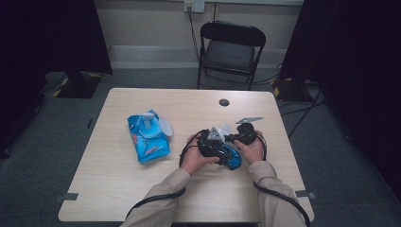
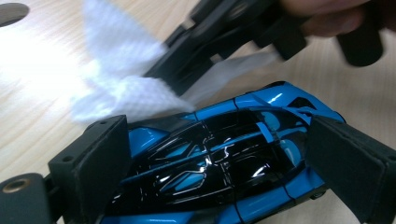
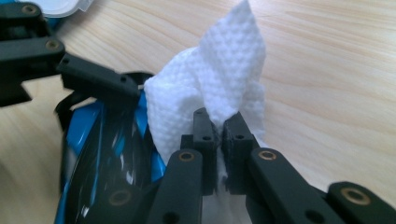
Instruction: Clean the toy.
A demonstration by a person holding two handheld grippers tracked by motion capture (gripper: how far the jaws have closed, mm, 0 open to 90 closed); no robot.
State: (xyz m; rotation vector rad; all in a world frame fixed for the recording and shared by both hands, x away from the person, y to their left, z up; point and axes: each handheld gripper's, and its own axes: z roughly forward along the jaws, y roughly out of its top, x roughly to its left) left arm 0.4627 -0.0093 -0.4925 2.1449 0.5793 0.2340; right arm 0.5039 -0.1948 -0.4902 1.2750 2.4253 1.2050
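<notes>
On the table point(image 1: 118, 179), a blue wet-wipe pack point(image 1: 147, 135) lies at the left; its print is too small to be read. Right of it, a blue and black toy car point(image 2: 219, 163) is clamped across its width by the left gripper point(image 2: 224, 172). A white wipe point(image 3: 212, 93) is pinched in the clenched jaws of the right gripper point(image 3: 218, 135), touching the car. Wiping appears to be under way; next, the wipe must be drawn along the bodywork.

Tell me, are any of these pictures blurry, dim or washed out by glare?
High view: dim, dark at the sides. Left gripper view: glare whitens the table, the wipe and right tool look smeared, and the toy car shines. Right gripper view: sharp, evenly lit.
</notes>
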